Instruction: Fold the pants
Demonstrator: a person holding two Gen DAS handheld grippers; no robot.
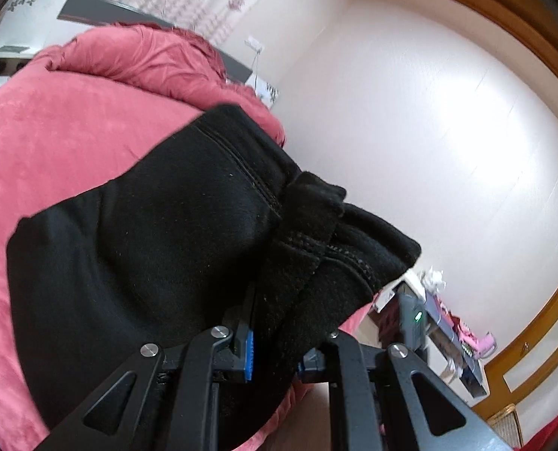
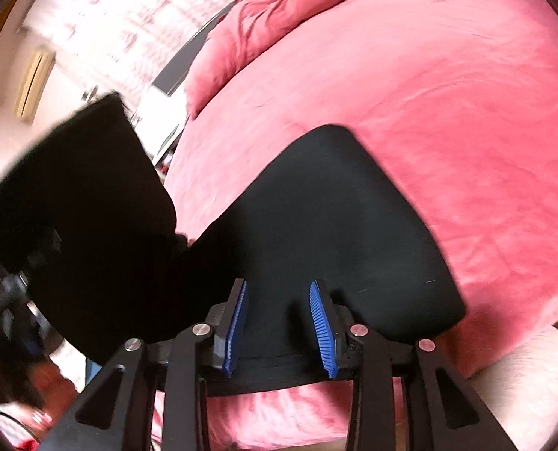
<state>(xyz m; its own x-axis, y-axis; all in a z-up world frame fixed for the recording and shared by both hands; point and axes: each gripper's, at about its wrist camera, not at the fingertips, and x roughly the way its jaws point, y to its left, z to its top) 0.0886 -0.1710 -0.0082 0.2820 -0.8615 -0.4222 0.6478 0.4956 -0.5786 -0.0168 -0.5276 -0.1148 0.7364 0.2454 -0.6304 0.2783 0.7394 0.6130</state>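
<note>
Left gripper (image 1: 275, 353): jaws closed down on a thick bunch of the black pants (image 1: 159, 233); several layers and a stitched hem or waistband seam are pinched right between the pads. The held bunch rises ahead of my fingers and drapes away to my front-left onto the pink bed (image 1: 35, 139).

Right gripper (image 2: 279, 323): jaws parted wide, holding nothing. The cloth edge passes between the blue pads (image 2: 237, 323) but neither pad presses it. Ahead of the fingers a flat panel of pants lies on the bed; to my left a raised flap hangs in the air, blurred.

Beyond: bunched pink duvet (image 2: 279, 11), then curtain and wall.

Risks, as I judge them:
- Left grasp takes uneven layers; an inner layer could slip out under tension and leave a skewed fold.
- With the right side unclamped, pulling from the left may drag the flat panel across the plush cover and wrinkle it.
- Pants sit near the bed's edge below my fingers; slack could slide off.
</note>
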